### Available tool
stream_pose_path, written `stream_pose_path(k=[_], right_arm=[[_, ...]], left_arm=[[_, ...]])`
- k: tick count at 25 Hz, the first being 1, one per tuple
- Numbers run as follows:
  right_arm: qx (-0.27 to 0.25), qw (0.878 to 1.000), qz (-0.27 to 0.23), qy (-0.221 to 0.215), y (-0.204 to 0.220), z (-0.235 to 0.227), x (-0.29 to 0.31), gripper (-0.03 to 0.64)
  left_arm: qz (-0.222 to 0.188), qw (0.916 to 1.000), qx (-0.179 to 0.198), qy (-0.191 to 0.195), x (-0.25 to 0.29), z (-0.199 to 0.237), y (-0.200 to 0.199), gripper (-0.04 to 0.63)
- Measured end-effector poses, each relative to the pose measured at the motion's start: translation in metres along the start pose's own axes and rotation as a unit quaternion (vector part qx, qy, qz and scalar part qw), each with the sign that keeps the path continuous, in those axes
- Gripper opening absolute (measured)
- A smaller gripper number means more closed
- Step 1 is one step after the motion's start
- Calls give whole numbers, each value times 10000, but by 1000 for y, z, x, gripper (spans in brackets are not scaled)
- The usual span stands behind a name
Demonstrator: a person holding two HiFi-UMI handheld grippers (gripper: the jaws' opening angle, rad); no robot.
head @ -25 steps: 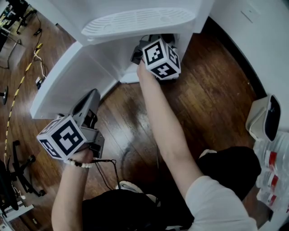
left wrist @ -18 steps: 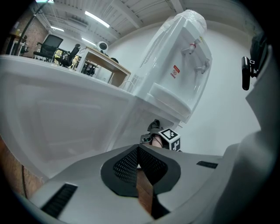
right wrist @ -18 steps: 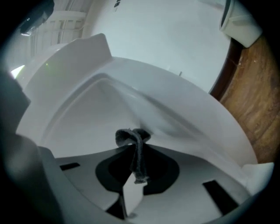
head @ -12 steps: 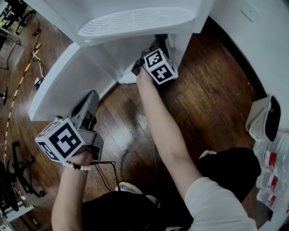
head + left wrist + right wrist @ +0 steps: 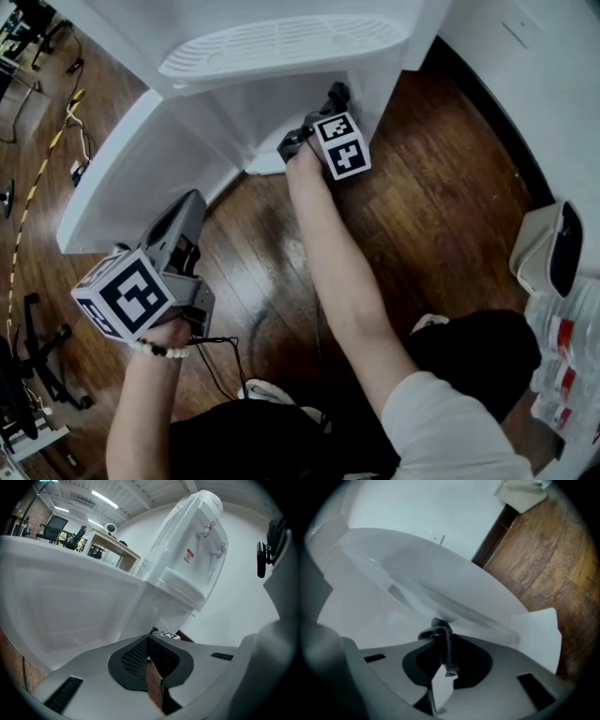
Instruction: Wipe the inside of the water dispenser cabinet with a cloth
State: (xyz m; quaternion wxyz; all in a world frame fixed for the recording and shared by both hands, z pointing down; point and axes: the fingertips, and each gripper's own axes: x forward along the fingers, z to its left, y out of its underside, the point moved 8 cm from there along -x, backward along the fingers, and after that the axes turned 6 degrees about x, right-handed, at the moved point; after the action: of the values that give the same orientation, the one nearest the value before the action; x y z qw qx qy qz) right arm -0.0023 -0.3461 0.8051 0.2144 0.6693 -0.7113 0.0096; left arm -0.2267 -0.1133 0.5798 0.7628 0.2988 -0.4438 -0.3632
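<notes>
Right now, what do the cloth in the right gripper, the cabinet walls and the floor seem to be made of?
Cloth: dark grey fabric; it folds limply between the right gripper's jaws. Cabinet wall: white, smooth, probably plastic. Floor: brown wood planks or wood-look laminate, visible grain, slight sheen.

In the head view the water dispenser (image 5: 234,11) is cut off by the top edge, and its tray (image 5: 281,45) hides most of the inside of the cabinet (image 5: 253,114). The jaws of the right gripper (image 5: 440,644) go in under there, out of sight, so the cloth (image 5: 444,653) cannot be seen from above. In the right gripper view only a thin dark strip of cloth shows, pinched between the jaws.
</notes>
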Motion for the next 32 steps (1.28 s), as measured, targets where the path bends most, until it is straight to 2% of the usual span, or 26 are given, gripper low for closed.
stream_pose_path(k=[4,10,13,17,20,22,24,32], right_arm=[[-264,9996,-45,-77,-6,6,-10,48],[-967,9908,-203,-928,-16,58,-50,46],[-1274,9807,-425,-1422,-26,87,-70,46],[-1416,9642,-679,-2138,-42,123,-93,46],[-1609,9511,-885,-2483,-49,141,-110,46],[-1535,9524,-882,-2482,-50,140,-112,46],[-1380,9602,-744,-2313,-48,130,-107,46],[-1154,9846,-296,-1278,-27,59,-79,46]], left_arm=[[-18,10000,25,36,-2,-3,-1,-3],[-97,9999,73,88,-7,-8,-5,-3],[-135,9998,102,117,-10,-12,-6,-3],[-158,9997,119,139,-12,-15,-8,-3],[-141,9997,121,129,-11,-16,-8,-3],[-141,9997,117,132,-10,-17,-7,-3],[-146,9997,113,130,-10,-18,-8,-3],[-146,9998,94,100,-9,-18,-8,-3]])
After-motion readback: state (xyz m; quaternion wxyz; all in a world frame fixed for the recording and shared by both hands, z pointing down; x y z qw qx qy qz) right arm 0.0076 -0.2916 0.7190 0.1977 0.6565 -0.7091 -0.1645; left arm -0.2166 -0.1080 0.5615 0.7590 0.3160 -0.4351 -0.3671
